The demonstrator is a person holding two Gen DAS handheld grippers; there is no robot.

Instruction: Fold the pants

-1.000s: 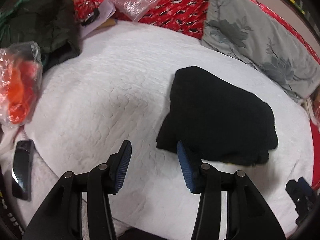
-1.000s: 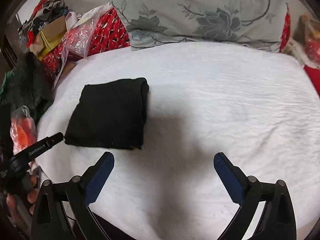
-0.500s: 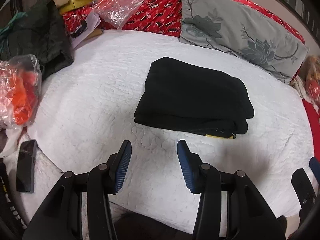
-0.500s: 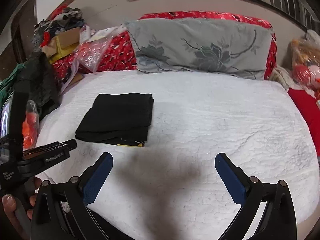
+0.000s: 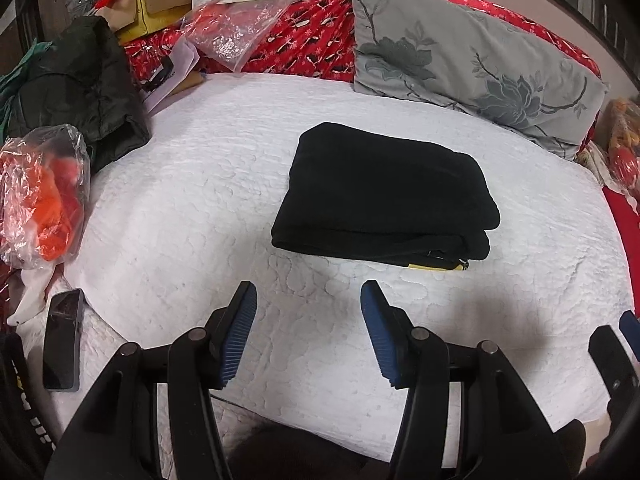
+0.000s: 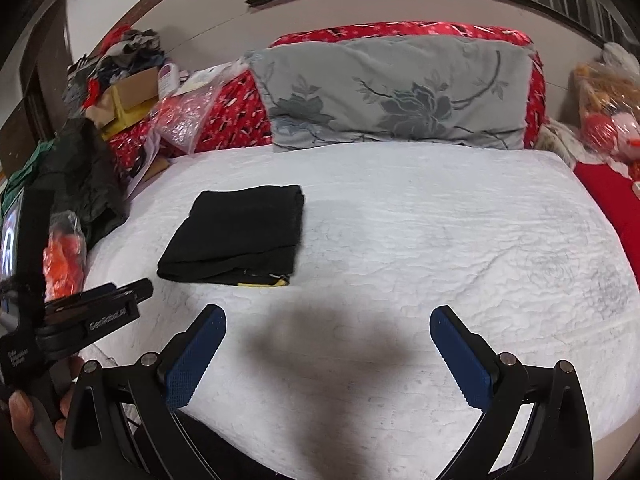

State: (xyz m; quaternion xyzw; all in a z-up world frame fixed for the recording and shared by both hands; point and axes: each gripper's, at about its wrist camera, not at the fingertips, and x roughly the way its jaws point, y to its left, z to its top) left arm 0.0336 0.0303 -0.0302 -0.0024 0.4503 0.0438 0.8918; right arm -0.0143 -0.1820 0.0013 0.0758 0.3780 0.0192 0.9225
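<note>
At centre frame in the left wrist view, the black folded fabric pants (image 5: 384, 200) lie as a neat rectangle on the white quilted bedspread (image 5: 200, 208). The left gripper (image 5: 308, 300) and right gripper (image 6: 326, 320) hover near, fingers apart, empty. The fold looks finished; lift both clear without brushing its near edge.

"GenRobot.AI" printed white on black left gripper (image 6: 120, 304) body; smaller label below, blurred.

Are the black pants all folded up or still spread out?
Folded. The black fabric pants lie as a compact stacked rectangle on the white quilted bedspread, layered edges showing at the near side.
</note>
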